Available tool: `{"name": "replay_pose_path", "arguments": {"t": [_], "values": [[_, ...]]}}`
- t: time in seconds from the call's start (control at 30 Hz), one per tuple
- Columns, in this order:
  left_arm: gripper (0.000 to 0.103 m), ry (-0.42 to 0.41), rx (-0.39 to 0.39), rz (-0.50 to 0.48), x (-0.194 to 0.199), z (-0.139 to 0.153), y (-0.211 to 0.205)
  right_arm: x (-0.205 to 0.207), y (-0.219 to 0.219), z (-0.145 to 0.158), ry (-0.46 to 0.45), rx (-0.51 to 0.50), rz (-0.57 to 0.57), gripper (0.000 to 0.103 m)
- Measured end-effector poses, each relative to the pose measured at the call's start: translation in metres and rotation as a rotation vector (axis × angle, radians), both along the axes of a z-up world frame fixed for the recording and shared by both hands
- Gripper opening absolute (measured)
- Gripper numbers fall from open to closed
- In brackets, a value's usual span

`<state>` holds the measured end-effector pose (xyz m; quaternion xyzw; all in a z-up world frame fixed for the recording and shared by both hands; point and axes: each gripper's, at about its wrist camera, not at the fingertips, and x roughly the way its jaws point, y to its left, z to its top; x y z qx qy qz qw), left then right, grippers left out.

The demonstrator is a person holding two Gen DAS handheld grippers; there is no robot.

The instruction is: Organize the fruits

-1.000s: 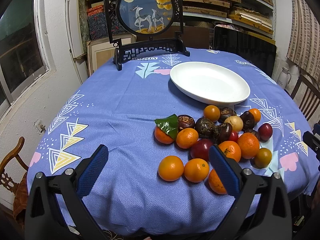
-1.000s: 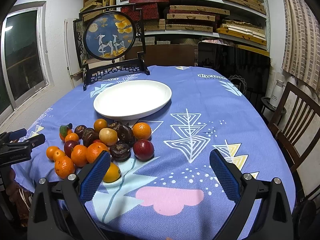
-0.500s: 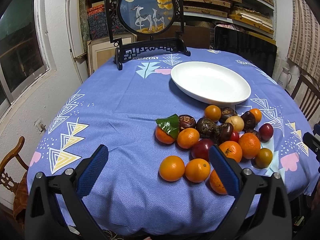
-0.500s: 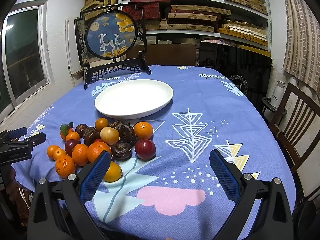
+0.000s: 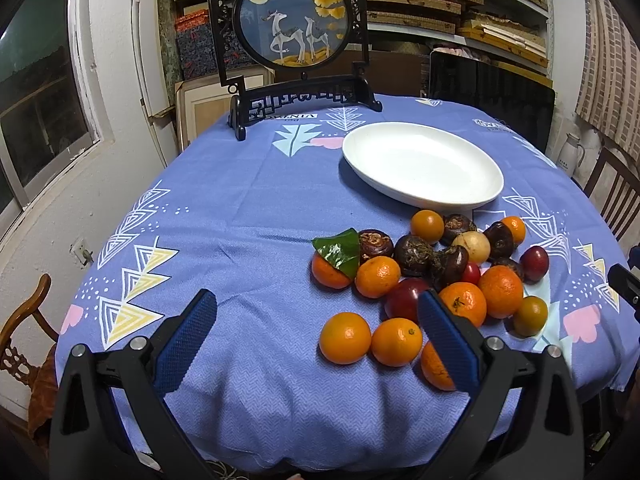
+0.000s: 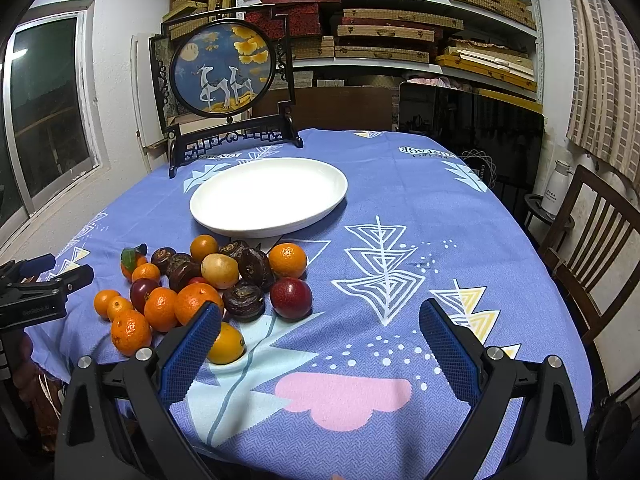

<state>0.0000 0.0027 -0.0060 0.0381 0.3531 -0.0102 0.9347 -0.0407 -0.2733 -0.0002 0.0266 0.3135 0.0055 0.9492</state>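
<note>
A heap of fruit (image 5: pixel 432 276) lies on the blue tablecloth: several oranges, dark brown round fruits, red plums, a yellowish one and an orange with a green leaf (image 5: pixel 338 254). The same fruit heap (image 6: pixel 200 284) shows left of centre in the right wrist view. Beyond it sits an empty white oval plate (image 5: pixel 424 162) (image 6: pixel 270 196). My left gripper (image 5: pixel 316 336) is open above the table's near edge, its right finger beside the nearest oranges. My right gripper (image 6: pixel 318 344) is open over bare cloth, right of the heap. Neither holds anything.
A dark carved stand with a round deer picture (image 5: pixel 298 20) (image 6: pixel 224 68) stands at the table's far edge. A wooden chair (image 6: pixel 592 256) and a white jug (image 6: pixel 558 188) are to the right. Shelves of boxes fill the back wall; a window is on the left.
Both grippers have crept slightly forward toward the table; the fruit and plate sit a little lower in view. Nothing was grasped or moved.
</note>
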Motion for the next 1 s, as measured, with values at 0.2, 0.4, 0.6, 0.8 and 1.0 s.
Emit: {"name": "replay_pose_path", "arguments": {"t": [0.2,0.4,0.6,0.8,1.0], "values": [[0.098,-0.001,0.001,0.000,0.000,0.000,0.000,0.000,0.000,0.000,0.001,0.001,0.002,0.099],[0.098,-0.006,0.036,-0.012,-0.002,0.000,0.002,0.000,0.000,0.000,0.000,-0.001,0.001,0.099],[0.098,0.023,0.093,-0.094,-0.007,-0.016,0.028,0.002,-0.001,-0.005,0.009,0.011,0.003,0.099],[0.098,0.060,0.041,-0.171,-0.006,-0.034,0.032,0.006,0.007,-0.008,0.026,0.009,0.035,0.099],[0.080,0.046,0.120,-0.244,0.000,-0.049,0.013,0.004,0.000,-0.008,0.032,0.012,0.013,0.099]]}}
